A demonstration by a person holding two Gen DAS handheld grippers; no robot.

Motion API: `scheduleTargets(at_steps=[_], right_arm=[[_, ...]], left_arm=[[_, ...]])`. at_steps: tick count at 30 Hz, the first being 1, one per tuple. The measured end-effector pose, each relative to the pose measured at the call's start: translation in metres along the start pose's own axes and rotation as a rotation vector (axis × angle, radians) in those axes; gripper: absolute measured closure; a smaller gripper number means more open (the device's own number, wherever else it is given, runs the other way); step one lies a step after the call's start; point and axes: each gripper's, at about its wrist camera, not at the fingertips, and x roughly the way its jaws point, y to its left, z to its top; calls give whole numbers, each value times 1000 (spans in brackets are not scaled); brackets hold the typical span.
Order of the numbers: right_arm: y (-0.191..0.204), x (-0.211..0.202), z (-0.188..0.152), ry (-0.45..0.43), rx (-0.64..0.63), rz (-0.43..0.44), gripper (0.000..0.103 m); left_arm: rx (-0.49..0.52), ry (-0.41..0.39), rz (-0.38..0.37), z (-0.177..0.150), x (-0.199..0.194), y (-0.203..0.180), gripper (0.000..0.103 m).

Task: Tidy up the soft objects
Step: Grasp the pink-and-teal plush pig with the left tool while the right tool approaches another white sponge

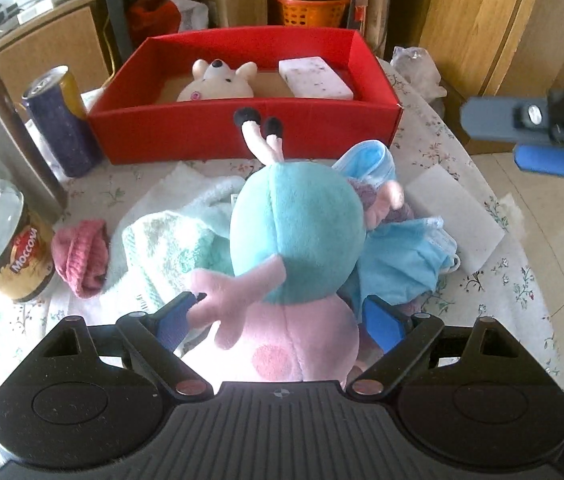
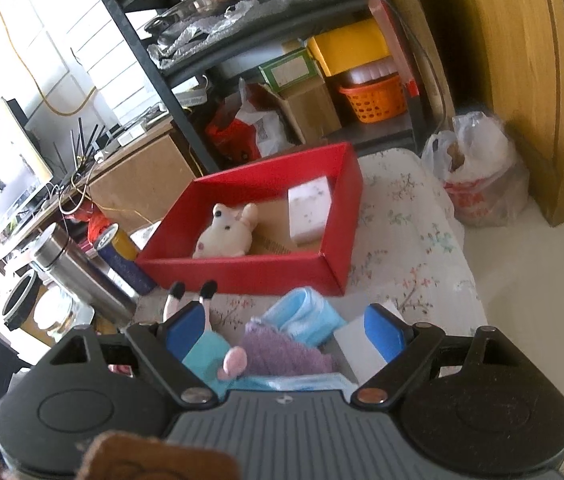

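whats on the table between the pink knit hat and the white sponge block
In the left wrist view, the green-and-white towel, then the plush toy held in the left gripper, then crumpled blue face masks lie between the pink hat and the white sponge.

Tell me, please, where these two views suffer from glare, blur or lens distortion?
Left wrist: the pig plush whites out near the lens, and the right gripper is smeared at the edge. Right wrist: the window is overexposed, the shelf posts bow.

Drink can [image 1: 61,120], coffee jar [image 1: 5,236], steel flask [image 2: 77,268], orange basket [image 2: 374,98].
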Motion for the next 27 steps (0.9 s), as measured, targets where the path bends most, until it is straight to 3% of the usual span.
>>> scheduleTargets(at_steps=[10, 18, 27], right_arm=[[-13, -1, -15, 58, -2, -57, 43], [-27, 12, -14, 101, 38, -78, 43], [-30, 24, -13, 135, 21, -95, 43]], left_arm=[[-8, 19, 15, 2, 11, -2, 18], [-141, 46, -55, 7, 23, 14, 29], [-237, 61, -128, 9, 7, 33, 32]])
